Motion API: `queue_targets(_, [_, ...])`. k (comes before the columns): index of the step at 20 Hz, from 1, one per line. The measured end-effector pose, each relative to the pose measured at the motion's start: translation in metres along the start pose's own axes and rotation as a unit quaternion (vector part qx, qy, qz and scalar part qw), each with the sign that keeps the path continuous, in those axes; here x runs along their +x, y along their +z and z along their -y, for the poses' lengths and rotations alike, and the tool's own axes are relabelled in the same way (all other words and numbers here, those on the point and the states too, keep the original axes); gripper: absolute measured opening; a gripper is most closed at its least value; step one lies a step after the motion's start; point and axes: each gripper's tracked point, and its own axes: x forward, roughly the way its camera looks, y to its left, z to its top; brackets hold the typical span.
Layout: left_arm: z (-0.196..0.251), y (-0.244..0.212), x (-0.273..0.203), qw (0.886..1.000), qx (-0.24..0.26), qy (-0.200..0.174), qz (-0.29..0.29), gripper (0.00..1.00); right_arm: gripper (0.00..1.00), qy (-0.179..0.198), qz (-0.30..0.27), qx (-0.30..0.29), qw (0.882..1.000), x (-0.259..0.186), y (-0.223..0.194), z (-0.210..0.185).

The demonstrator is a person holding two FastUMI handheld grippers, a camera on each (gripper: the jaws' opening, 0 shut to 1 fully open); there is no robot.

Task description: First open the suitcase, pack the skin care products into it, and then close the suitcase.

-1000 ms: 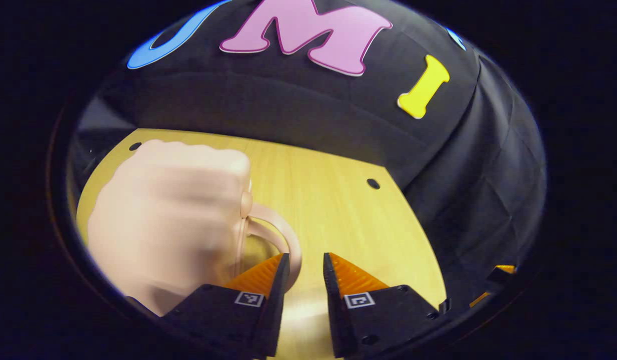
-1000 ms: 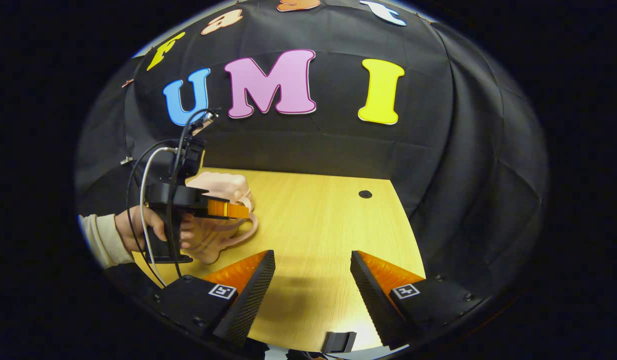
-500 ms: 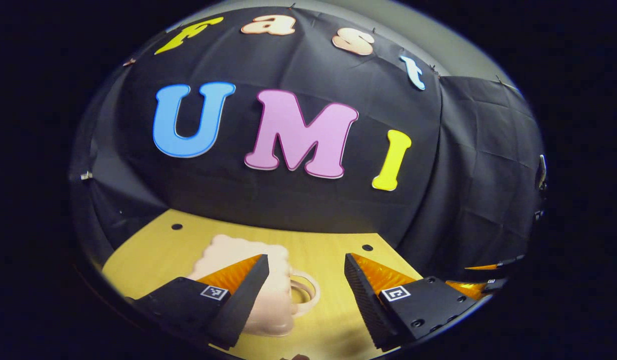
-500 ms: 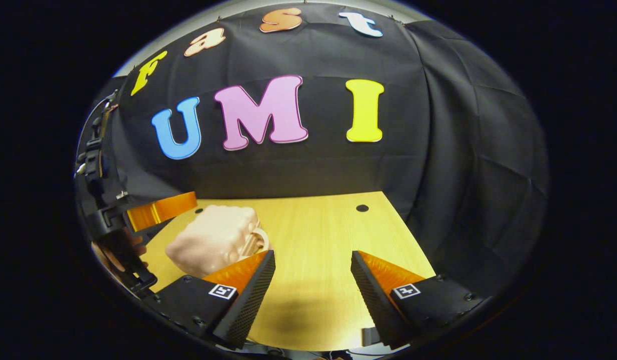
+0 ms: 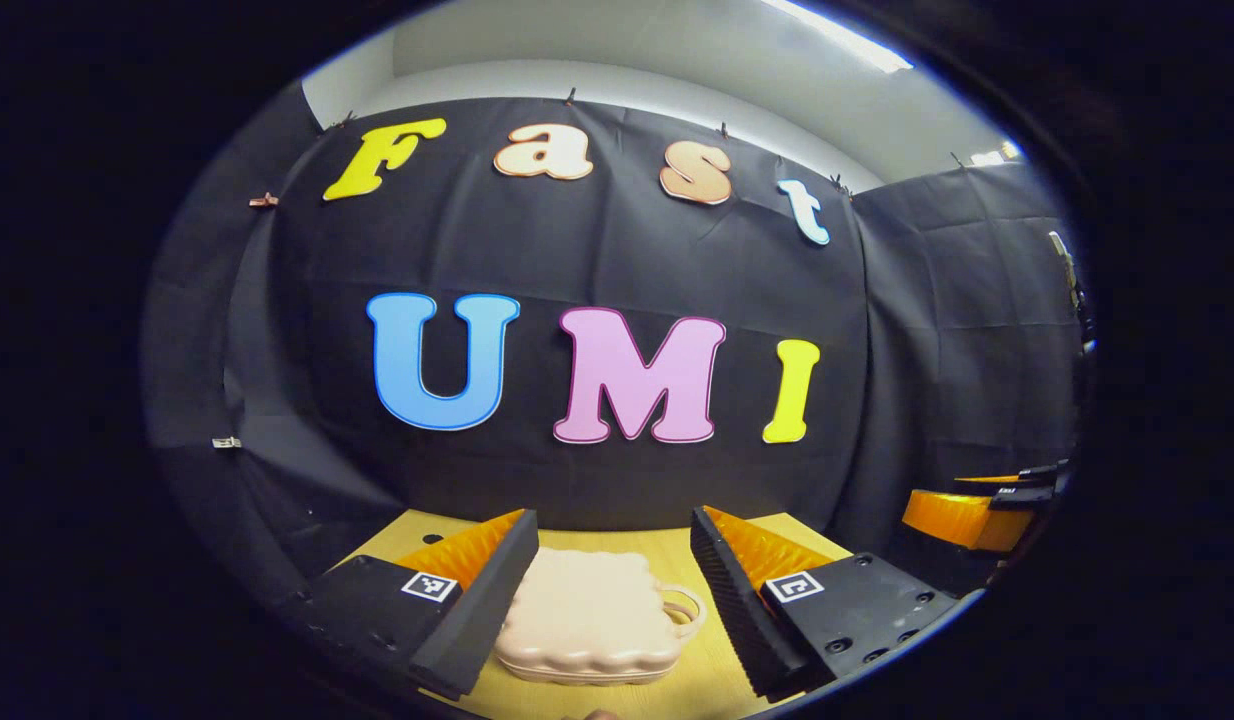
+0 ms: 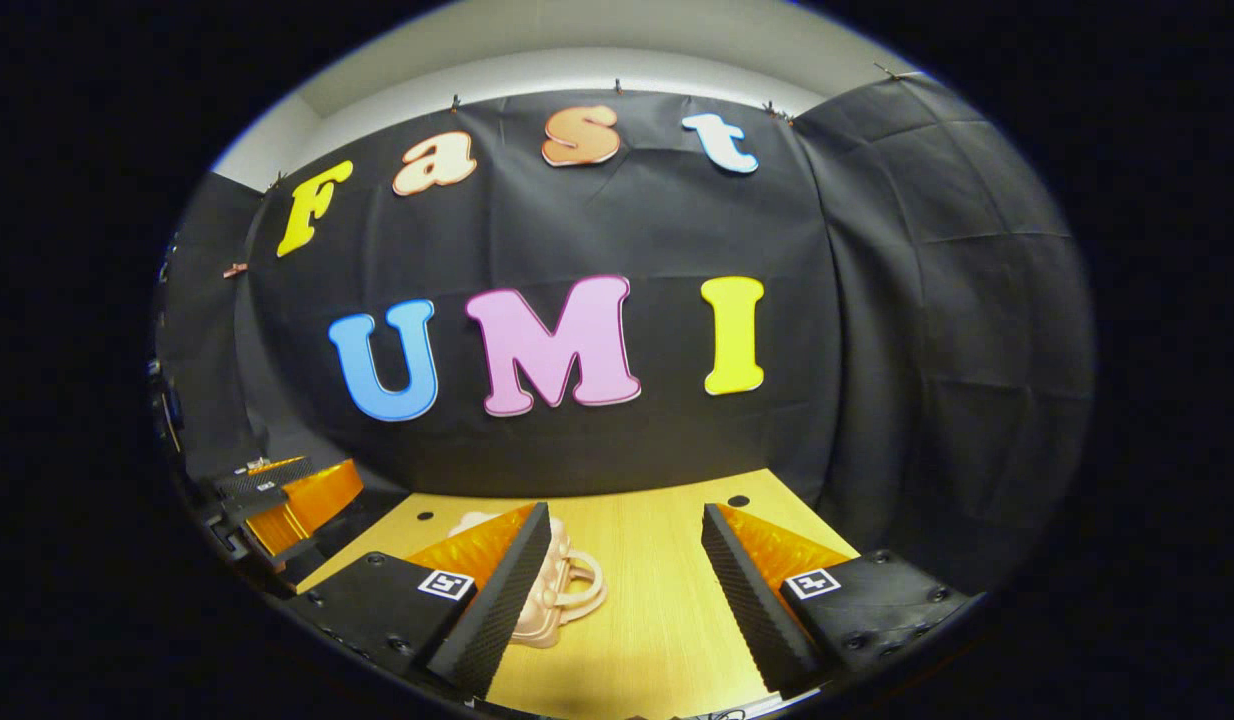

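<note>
Both cameras have tilted up, showing more grey ceiling above the black cloth. Closed, the small pale-pink scalloped suitcase (image 5: 589,618) lies flat on the light wooden table (image 6: 657,600), between the open left gripper (image 5: 611,590); the right gripper (image 6: 627,590) gapes empty.

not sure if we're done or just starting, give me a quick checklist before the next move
1. Suitcase shut: ok, the lid sits flat on the base, handle to the right in the left gripper view.
2. Suitcase resting on the table: ok, it lies flat.
3. Left gripper free: ok, open, jaws apart with the suitcase beyond them, untouched.
4. Right gripper free: ok, open, holding nothing.
5. Skin care products packed: cannot tell, none lie on the visible table, and the shut lid hides the inside.
6. Latch fastened: cannot tell, too small to see.
</note>
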Motion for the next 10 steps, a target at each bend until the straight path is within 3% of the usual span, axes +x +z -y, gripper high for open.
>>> queue_targets(3, [-0.007, -0.016, -0.016, 1.0, -0.009, 0.004, -0.002, 0.96, 0.96, -0.015, 0.024, -0.025, 0.999, -0.017, -0.001, -0.002])
queue_targets(10, [-0.02, -0.034, -0.025, 0.999, 0.011, 0.009, -0.048, 0.96, 1.0, 0.018, -0.002, -0.025, 1.0, -0.011, -0.024, -0.032])
